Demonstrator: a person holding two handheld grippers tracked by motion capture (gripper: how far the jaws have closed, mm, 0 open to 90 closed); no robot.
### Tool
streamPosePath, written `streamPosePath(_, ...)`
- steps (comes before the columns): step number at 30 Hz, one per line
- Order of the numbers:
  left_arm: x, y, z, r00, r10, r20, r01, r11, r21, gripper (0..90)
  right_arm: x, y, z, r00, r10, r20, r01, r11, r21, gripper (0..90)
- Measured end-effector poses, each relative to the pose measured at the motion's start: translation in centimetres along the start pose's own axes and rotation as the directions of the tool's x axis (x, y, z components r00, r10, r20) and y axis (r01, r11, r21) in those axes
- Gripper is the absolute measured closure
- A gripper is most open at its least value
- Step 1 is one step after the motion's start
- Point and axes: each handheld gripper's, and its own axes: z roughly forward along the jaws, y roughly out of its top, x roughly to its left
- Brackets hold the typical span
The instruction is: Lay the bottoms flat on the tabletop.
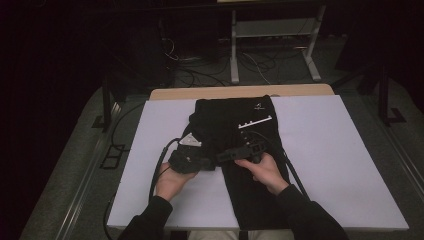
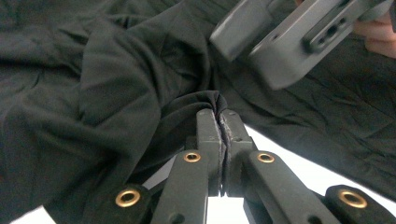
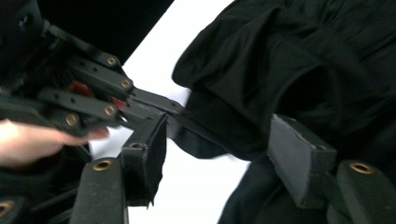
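Left gripper (image 2: 219, 116): your jaws pinch the black garment's (image 2: 116, 93) fold, frame centre. Right gripper (image 3: 219, 154): jaws apart, garment just beyond.

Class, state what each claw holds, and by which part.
Left claw pinches a fold of the garment. Right claw is open, holding nothing.

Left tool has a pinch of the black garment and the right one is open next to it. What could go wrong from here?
The left tool grips only a thin fold of the black garment; a pull may slip it free. The open right tool sits close to the left, so closing could clip it. Dragging could also bunch the cloth on the white board.
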Motion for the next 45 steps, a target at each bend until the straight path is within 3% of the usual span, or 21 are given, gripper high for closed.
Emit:
streamPosePath(5, -0.9, 0.3, 0.3, 0.9995, 0.023, -0.021, -0.023, 0.9995, -0.02, 87.6, -0.3, -0.3, 0.3, 0.9964, 0.075, -0.04, -0.075, 0.997, -0.002, 48.2)
streamPosePath(9, -1.6, 0.3, 0.5, 0.9986, 0.047, -0.026, -0.047, 0.9987, -0.017, 87.5, -0.8, -0.3, 0.8, 0.9854, 0.154, -0.073, -0.155, 0.988, -0.01, 55.2)
streamPosePath(11, -1.9, 0.2, 0.7, 0.9974, 0.061, -0.039, -0.062, 0.998, -0.012, 87.5, -0.9, -0.3, 0.9, 0.9834, 0.164, -0.078, -0.165, 0.986, -0.009, 56.7)
streamPosePath(19, -2.2, 0.0, 1.2, 0.9964, 0.066, -0.053, -0.066, 0.9978, -0.006, 87.5, -0.6, -0.1, 1.1, 0.9773, 0.186, -0.102, -0.186, 0.983, 0.006, 80.5)
streamPosePath(23, -2.2, -0.1, 1.2, 0.9969, 0.058, -0.054, -0.058, 0.9982, -0.011, 87.5, -0.3, -0.1, 1.1, 0.9824, 0.165, -0.088, -0.164, 0.986, 0.009, 79.6)
streamPosePath(29, -1.6, -0.4, 0.9, 0.9997, -0.001, -0.026, -0.001, 0.9984, -0.056, 87.5, -0.4, -0.3, 0.9, 0.9866, 0.124, -0.105, -0.125, 0.992, -0.003, 81.7)
streamPosePath(33, -1.0, -0.7, 0.8, 0.9987, -0.049, 0.012, 0.05, 0.9953, -0.083, 87.4, -0.7, -0.3, 0.9, 0.9851, 0.131, -0.112, -0.133, 0.991, -0.013, 88.8)
streamPosePath(36, -0.9, -0.7, 0.7, 0.9984, -0.054, 0.015, 0.055, 0.9939, -0.095, 86.0, -0.7, -0.3, 0.8, 0.9859, 0.132, -0.103, -0.135, 0.991, -0.024, 89.3)
streamPosePath(38, -0.8, -0.8, 0.5, 0.9973, -0.067, 0.031, 0.07, 0.9926, -0.099, 80.3, -0.5, -0.2, 0.7, 0.9906, 0.111, -0.08, -0.114, 0.993, -0.036, 89.3)
streamPosePath(41, -0.4, -1.3, -0.2, 0.9968, -0.08, -0.004, 0.079, 0.99, -0.117, 66.4, -0.4, 0.0, 0.0, 0.9952, 0.086, -0.046, -0.089, 0.994, -0.058, 89.4)
streamPosePath(45, 1.5, -2.0, -1.8, 0.9865, -0.163, -0.016, 0.158, 0.9742, -0.161, 57.5, -1.0, 0.7, -1.8, 0.9967, 0.08, -0.008, -0.081, 0.992, -0.098, 89.3)
